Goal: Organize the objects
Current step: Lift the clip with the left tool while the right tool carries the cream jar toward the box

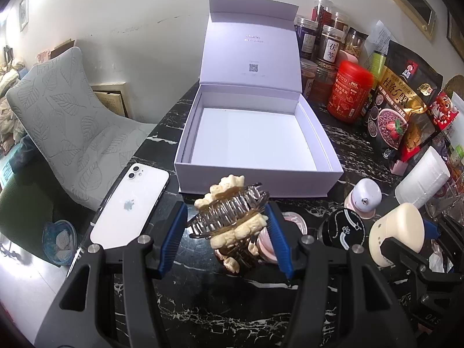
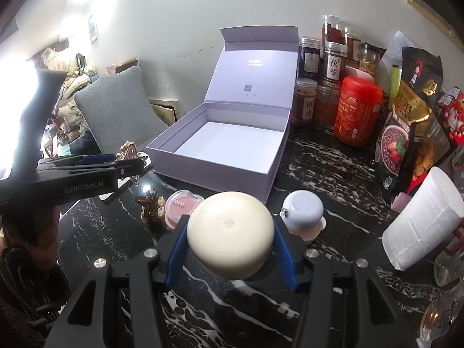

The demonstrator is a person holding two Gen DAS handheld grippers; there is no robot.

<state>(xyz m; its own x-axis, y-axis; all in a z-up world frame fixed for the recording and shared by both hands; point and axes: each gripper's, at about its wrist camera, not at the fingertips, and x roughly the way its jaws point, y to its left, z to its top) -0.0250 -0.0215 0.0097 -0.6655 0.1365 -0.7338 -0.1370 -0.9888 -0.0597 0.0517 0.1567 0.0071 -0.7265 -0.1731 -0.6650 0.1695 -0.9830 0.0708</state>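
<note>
An open, empty white gift box point(image 1: 255, 174) stands on the black marble table, also in the right wrist view point(image 2: 214, 174). My left gripper point(image 1: 227, 226) is shut on a cream and gold hair claw clip point(image 1: 232, 214), held above the table in front of the box. A second hair clip point(image 1: 232, 258) lies below it, also seen in the right wrist view point(image 2: 150, 208). My right gripper point(image 2: 230, 237) is shut on a cream round device point(image 2: 230, 235), also seen in the left wrist view point(image 1: 397, 232). My left gripper shows at the left of the right wrist view point(image 2: 127, 162).
A white phone point(image 1: 130, 206) lies left of the box. A pink blush compact point(image 2: 179, 206), a small white-and-pink bottle point(image 2: 303, 214), a black round compact point(image 1: 345, 226) and a white roll point(image 2: 423, 220) lie in front. A red canister point(image 2: 356, 110), jars and snack bags stand right. A grey chair point(image 1: 66, 121) stands left.
</note>
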